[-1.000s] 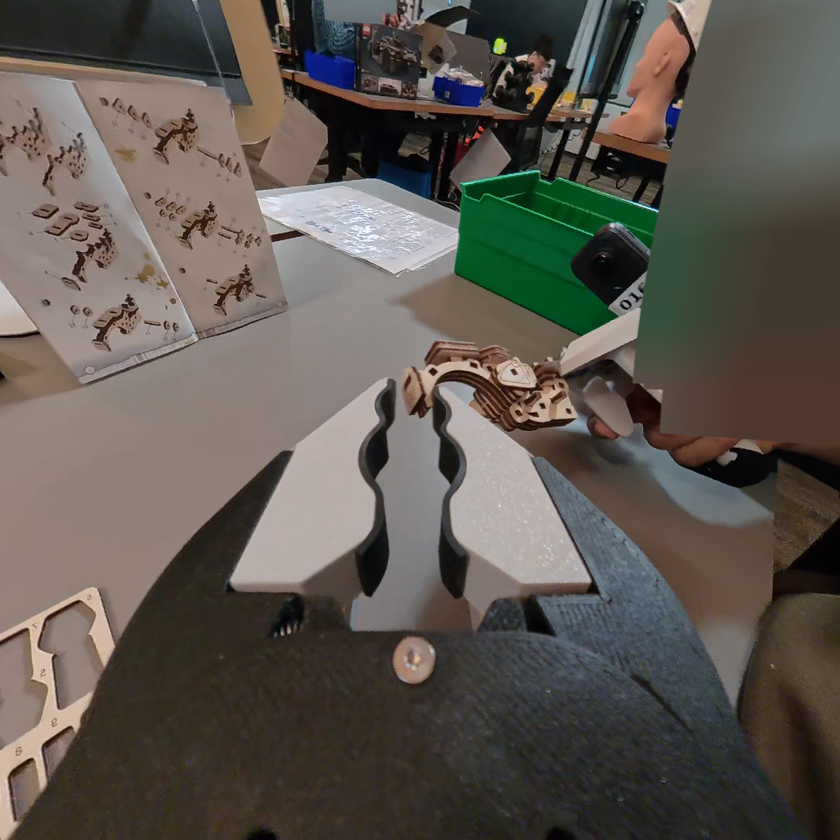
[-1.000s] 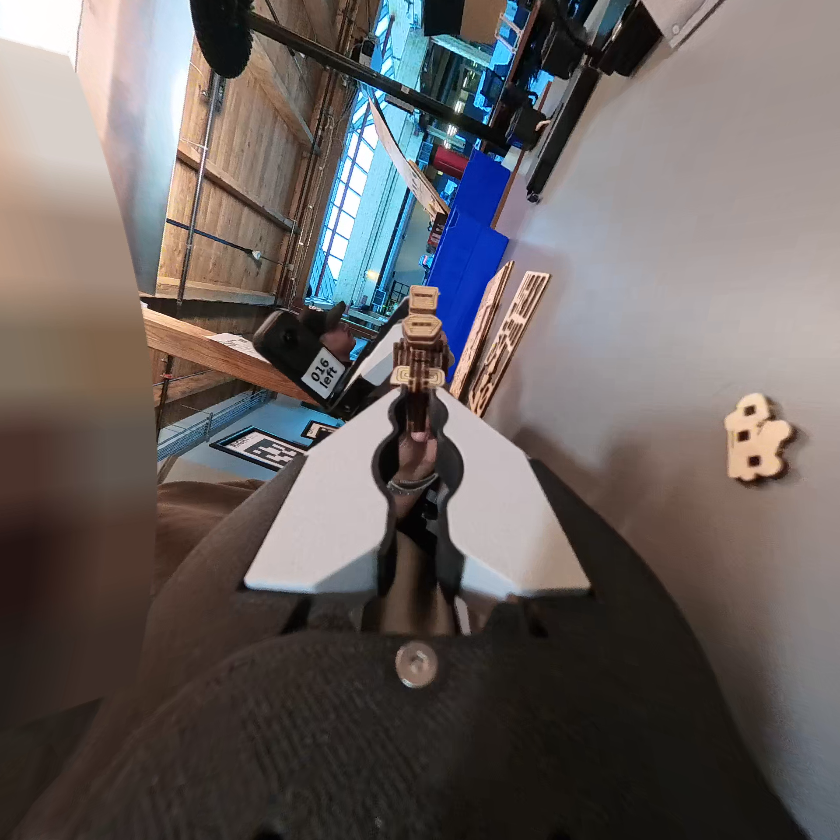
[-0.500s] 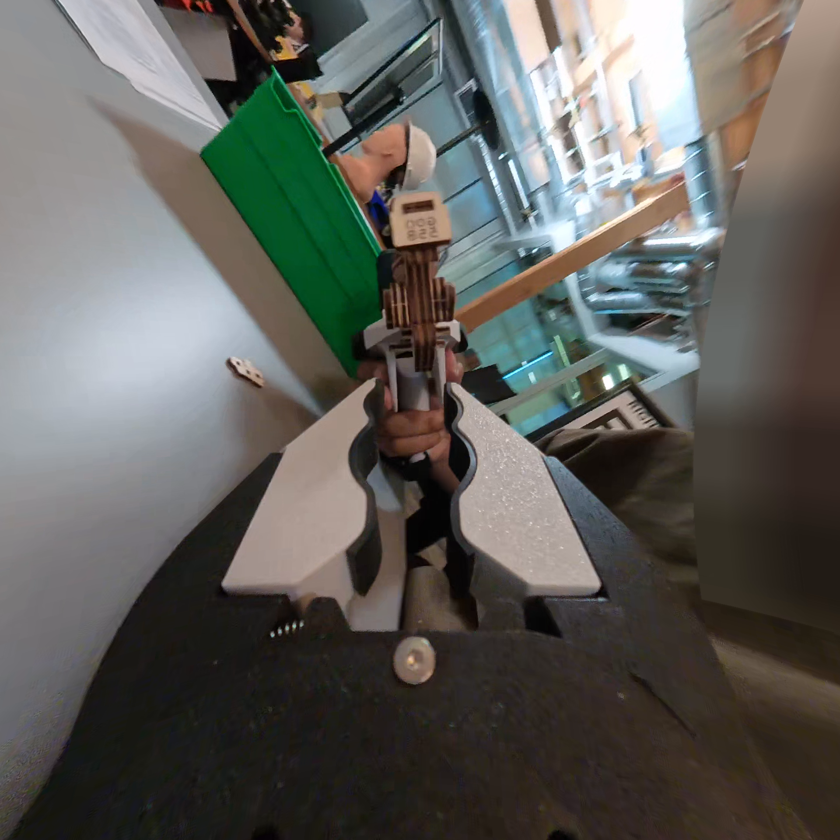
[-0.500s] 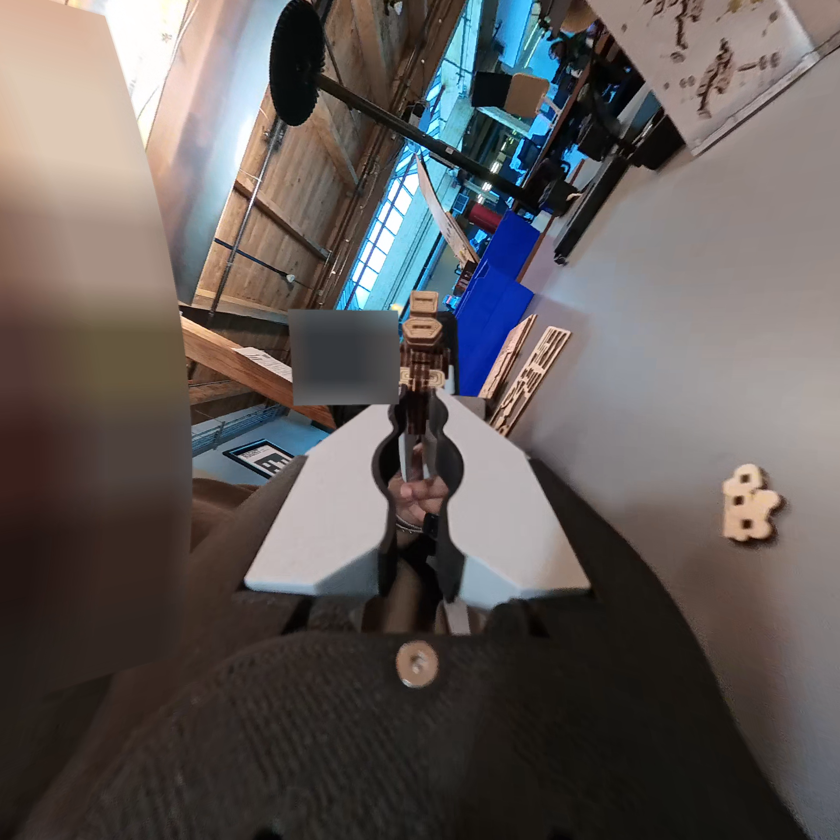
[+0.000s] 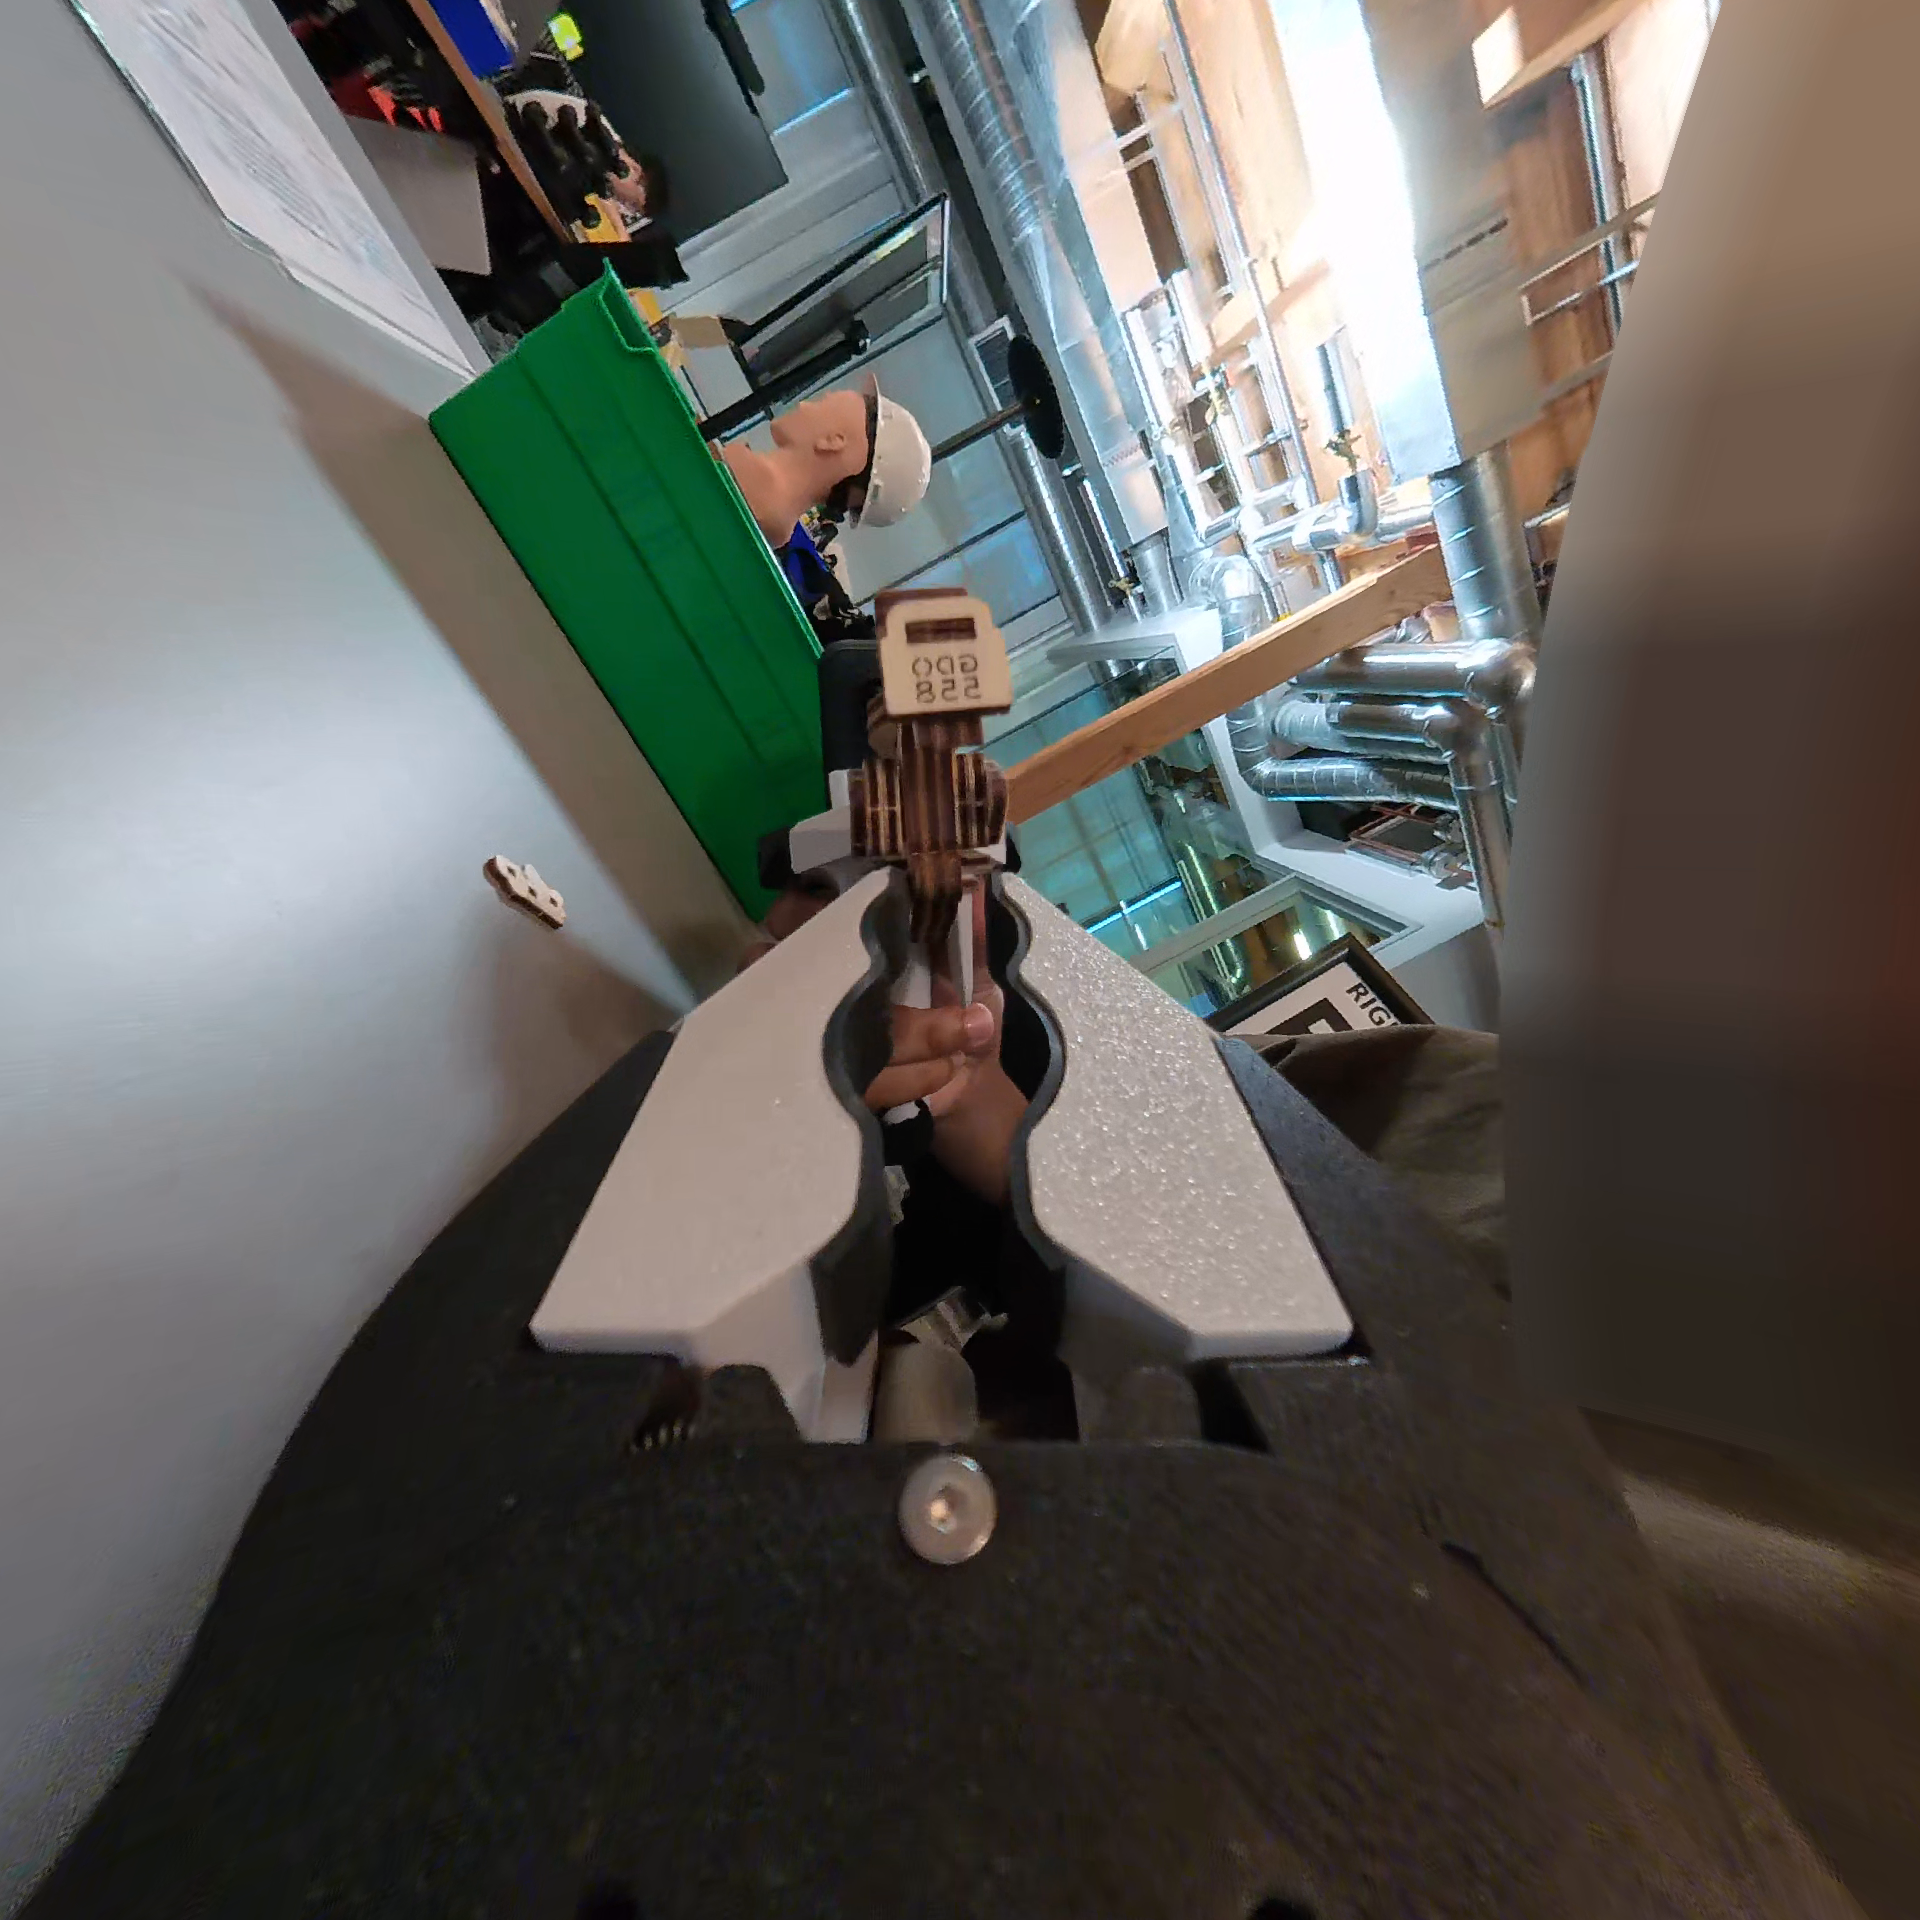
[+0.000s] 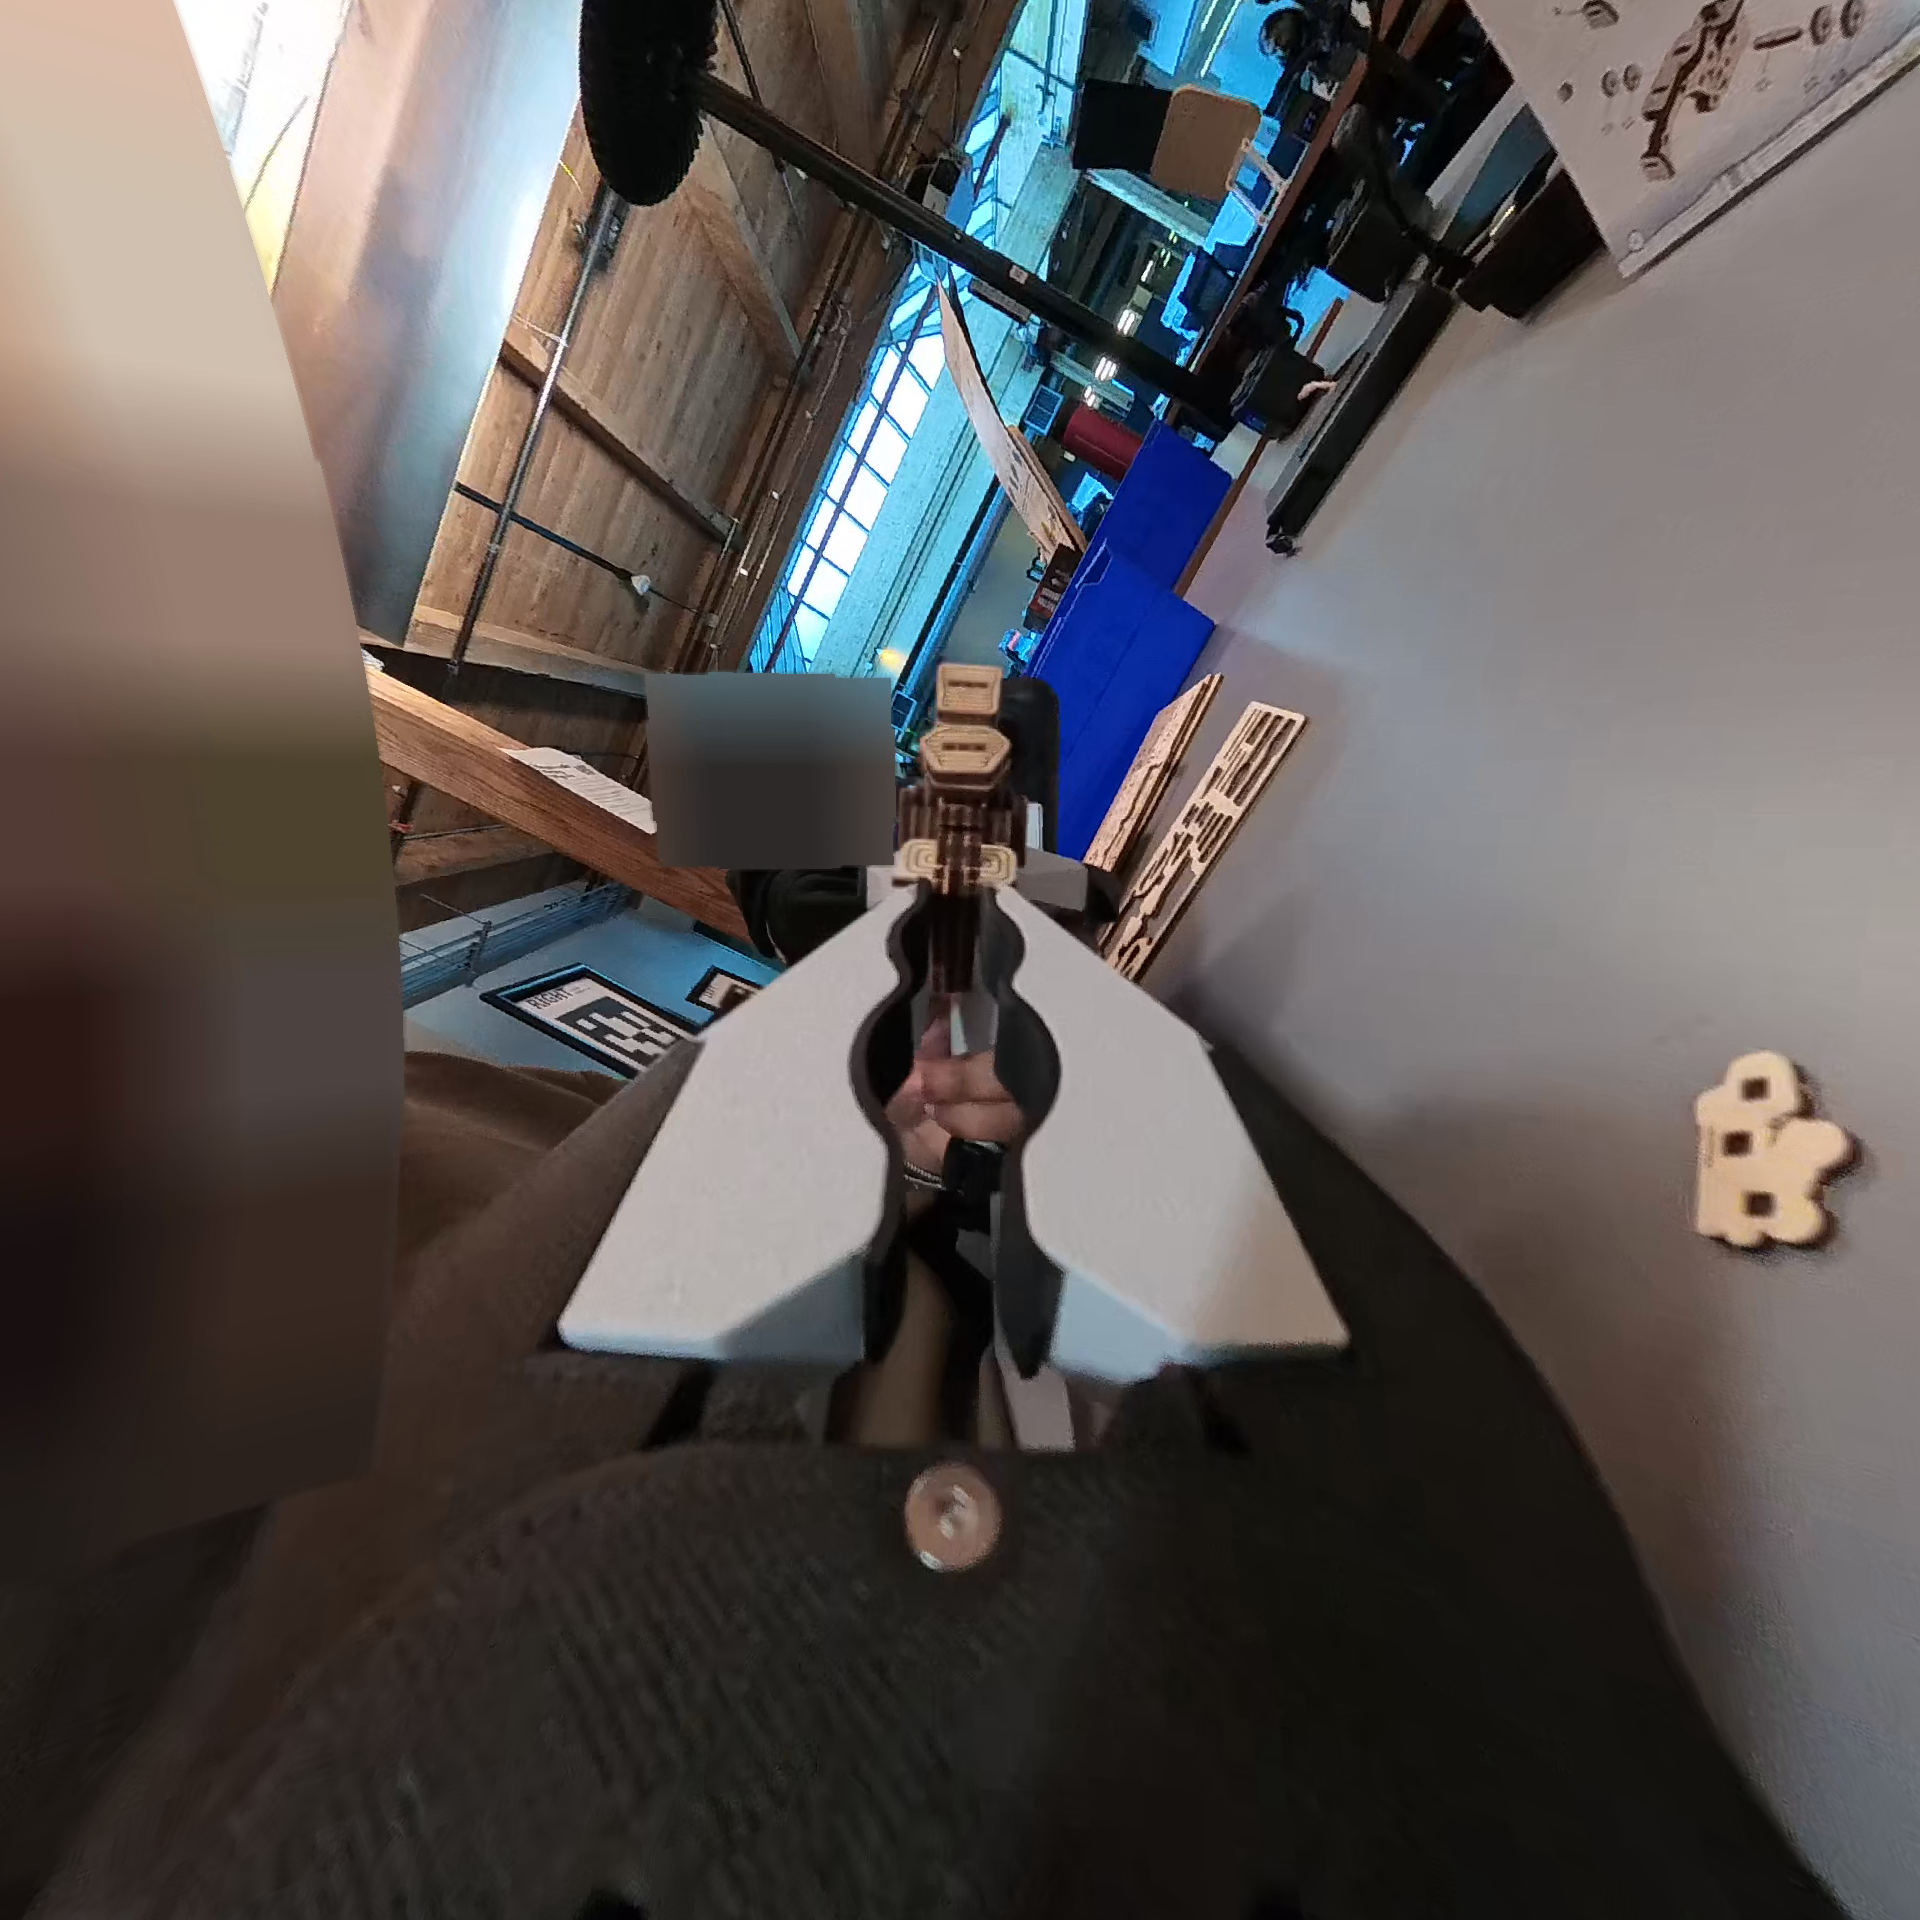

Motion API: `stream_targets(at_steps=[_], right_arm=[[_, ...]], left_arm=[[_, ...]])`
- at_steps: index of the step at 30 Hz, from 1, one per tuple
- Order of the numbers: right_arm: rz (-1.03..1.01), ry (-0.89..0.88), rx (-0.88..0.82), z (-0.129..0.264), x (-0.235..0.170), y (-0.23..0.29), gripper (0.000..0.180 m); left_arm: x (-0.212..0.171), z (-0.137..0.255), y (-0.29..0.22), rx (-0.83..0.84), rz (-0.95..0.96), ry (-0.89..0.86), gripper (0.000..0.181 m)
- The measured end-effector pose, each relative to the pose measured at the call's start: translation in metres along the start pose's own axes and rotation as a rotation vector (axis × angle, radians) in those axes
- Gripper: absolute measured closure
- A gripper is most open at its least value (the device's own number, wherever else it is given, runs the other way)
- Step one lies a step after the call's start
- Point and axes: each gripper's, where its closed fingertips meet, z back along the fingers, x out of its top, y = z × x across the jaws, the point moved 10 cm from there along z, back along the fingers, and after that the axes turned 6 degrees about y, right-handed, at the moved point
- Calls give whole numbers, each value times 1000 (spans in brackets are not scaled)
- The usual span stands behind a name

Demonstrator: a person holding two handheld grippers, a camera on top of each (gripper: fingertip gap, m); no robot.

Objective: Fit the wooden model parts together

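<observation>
The lower end of the wooden model (image 5: 928, 800) was hidden between the tips of the left gripper (image 5: 940, 906), so how firmly it was gripped could not be told. In the right wrist view the model (image 6: 958, 821) likewise disappeared into the right gripper (image 6: 954, 914), and its far side was covered by the other gripper behind it. The hand (image 5: 951, 1060) beyond showed only through the gap. The loose wooden piece (image 5: 525, 890) on the worktop (image 5: 208, 831) was too small to make out. The green bin (image 5: 634, 582) hid its own contents, and the instruction sheet (image 6: 1704, 114) was cut off by the edge.
</observation>
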Motion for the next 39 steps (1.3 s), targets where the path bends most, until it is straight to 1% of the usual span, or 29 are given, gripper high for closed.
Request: stream_targets(at_steps=[3, 9, 15, 20, 23, 25, 27, 28, 29, 30, 32, 34, 36, 37, 39], right_arm=[[22, 18, -20, -1, 0, 1, 172], [46, 36, -42, 0, 1, 1, 173], [37, 25, -41, 3, 2, 0, 173], [37, 25, -54, 3, 3, -2, 173], [72, 19, -107, 10, 10, -1, 171], [155, -6, -213, 25, 20, 0, 169], [311, 19, -404, 38, 28, 2, 169], [391, 60, -522, 40, 30, 2, 163], [462, 108, -640, 40, 30, 1, 146], [532, 166, -744, 38, 28, 0, 137], [670, 274, -907, 31, 20, -3, 137], [783, 381, -999, 22, 9, -7, 143], [852, 471, -1067, 15, 0, -12, 144], [863, 500, -1086, 13, -3, -16, 145], [820, 519, -1077, 12, -6, -22, 146]], left_arm=[[0, 1, 0, 37, -19, 12, 174], [0, 1, 0, 75, -50, 41, 174], [-3, -4, -1, 111, -101, 113, 175], [-2, -3, -1, 127, -107, 99, 175], [1, 3, 1, 137, -98, 33, 174], [6, 12, 6, 159, -71, -22, 174], [11, 20, 11, 193, -49, -51, 174], [13, 23, 12, 210, -41, -66, 174], [14, 25, 14, 226, -38, -75, 174], [15, 25, 15, 245, -36, -74, 174], [16, 26, 18, 279, -33, -69, 173], [16, 26, 20, 292, -18, -67, 173], [15, 27, 23, 306, 7, -63, 173], [15, 27, 24, 313, 22, -60, 173], [15, 29, 27, 339, 39, -54, 173]])
